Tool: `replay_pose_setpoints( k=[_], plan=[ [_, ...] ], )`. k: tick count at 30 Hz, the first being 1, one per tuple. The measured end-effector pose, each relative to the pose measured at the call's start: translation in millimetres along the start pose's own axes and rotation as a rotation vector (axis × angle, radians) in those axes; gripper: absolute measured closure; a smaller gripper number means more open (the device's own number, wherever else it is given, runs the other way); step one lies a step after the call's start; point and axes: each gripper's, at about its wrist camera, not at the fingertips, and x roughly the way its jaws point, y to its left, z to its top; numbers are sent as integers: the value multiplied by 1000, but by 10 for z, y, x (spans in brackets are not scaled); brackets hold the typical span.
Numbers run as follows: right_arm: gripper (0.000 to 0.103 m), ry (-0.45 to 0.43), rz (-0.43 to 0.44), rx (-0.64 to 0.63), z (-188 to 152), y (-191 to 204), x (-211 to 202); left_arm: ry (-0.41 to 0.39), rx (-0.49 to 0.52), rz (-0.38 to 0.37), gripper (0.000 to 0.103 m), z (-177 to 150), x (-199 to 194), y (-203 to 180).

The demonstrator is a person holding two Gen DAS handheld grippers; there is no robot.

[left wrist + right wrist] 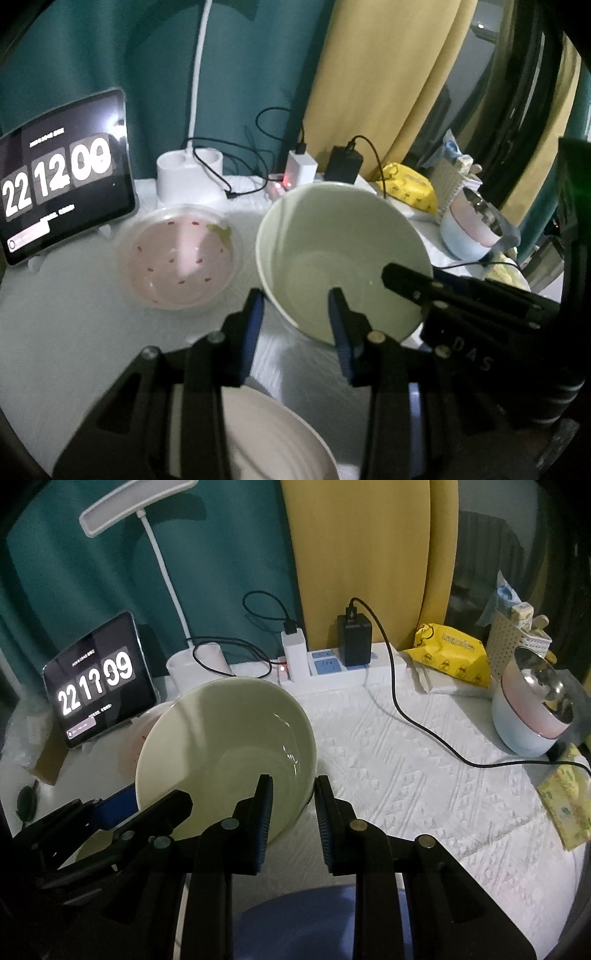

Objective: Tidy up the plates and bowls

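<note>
Both grippers straddle the rim of the green bowl (343,258), which is tilted and appears lifted off the white cloth (424,775), just right of the pink plate (177,254). The left gripper (295,314) has its fingers spread, one pad outside the near wall and one inside, neither clearly touching. The right gripper (293,801) also stands with its fingers apart across the rim on the opposite side; whether its pads bear on the wall I cannot tell, so what carries the bowl is unclear. The step looks like a handover or a two-handed carry toward a stack. To do it well, I would close one gripper squarely on the rim before the other lets go, keep the bowl near level so it does not swing on a single pinch, and set it down gently, since glazed ware slips between pads and chips on contact. Counting the dishes: one green bowl in the grippers, one pink plate with red flecks on the cloth, one cream ridged plate (273,439) below the left gripper, one blue dish (314,919) below the right gripper, and a nested pile of bowls (532,716) at the far right, seemingly three, the top one metal.
</note>
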Motion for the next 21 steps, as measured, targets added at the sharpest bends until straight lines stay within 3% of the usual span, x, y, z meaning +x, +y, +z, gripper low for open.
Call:
replay_pose_setpoints(
  k=[21],
  plan=[
    [78,-67,2,2,-200,-2,-583,-89,44,-5,66,-206,-519,-241]
  ],
)
